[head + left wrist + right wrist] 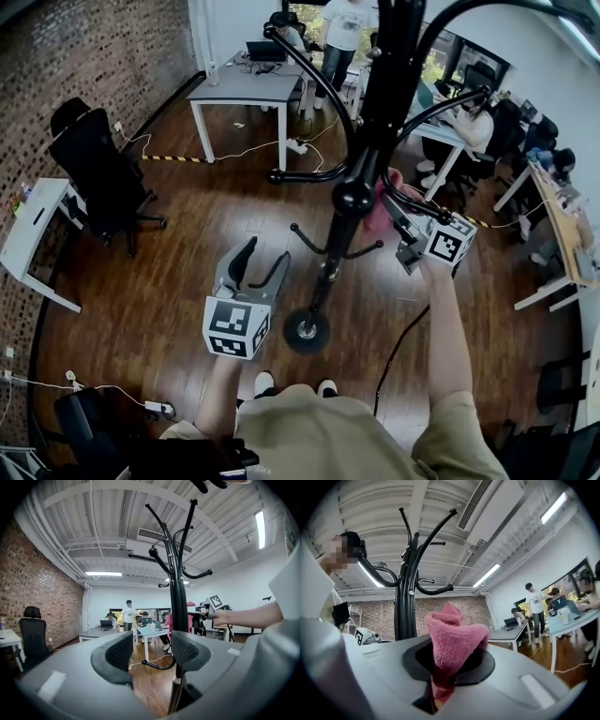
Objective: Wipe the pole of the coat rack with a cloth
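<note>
Head view: right gripper [397, 218] raised beside pole [377, 122], jaws pinching cloth [377, 216]; left gripper [260, 267] low, jaws apart.

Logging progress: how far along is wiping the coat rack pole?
Done: the pink cloth is clamped in the right gripper. In hand: cloth held up beside the pole, contact unclear. Remaining: the wiping itself; no cleaned stretch is visible. The left gripper is open, empty.

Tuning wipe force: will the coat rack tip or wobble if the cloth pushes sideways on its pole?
Likely wobbly: the coat rack is tall on a small round base, and the pink cloth sits near the pole high up. Probably top-heavy too, with curved hooks spread above. The left tongs are open, not bracing it, so push lightly.
</note>
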`<state>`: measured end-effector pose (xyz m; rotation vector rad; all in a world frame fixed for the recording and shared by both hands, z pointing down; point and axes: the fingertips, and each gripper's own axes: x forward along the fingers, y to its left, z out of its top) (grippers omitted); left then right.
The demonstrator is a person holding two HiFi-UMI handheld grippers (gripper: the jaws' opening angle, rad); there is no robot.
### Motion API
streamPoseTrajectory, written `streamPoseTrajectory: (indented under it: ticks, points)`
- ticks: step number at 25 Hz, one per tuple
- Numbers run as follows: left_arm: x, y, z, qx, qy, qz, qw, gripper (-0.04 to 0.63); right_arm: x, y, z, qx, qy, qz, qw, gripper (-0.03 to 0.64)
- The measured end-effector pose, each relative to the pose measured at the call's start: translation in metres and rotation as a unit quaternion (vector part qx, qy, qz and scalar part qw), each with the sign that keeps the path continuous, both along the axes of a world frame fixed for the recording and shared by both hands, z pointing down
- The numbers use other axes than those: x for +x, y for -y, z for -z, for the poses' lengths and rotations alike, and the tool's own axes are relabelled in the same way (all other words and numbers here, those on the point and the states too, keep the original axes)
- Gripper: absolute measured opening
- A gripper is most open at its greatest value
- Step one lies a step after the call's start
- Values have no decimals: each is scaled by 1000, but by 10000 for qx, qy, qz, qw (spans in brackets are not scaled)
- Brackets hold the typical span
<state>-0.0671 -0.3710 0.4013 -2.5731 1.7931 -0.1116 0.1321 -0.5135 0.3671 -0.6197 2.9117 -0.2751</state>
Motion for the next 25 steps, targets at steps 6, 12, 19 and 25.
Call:
streamPoseTrajectory:
  ticks: [6, 12, 19, 25]
  points:
    - [-27, 4, 1, -25, -16, 164, 9999, 247, 5, -8, 7, 404, -95, -432, 9982, 54]
    - [-34, 11, 6, 62, -87, 56, 9999, 247, -8, -52, 39, 1114, -140, -1008, 9886, 54]
    - [-67, 20, 2, 85, -86, -259, 9996, 244, -60, -129, 70, 2577, -1373, -2217, 9303, 54]
    - [-60, 20, 10, 152, -104, -730, 9972, 244, -93, -139, 89, 3235, -2661, -2579, 8706, 54]
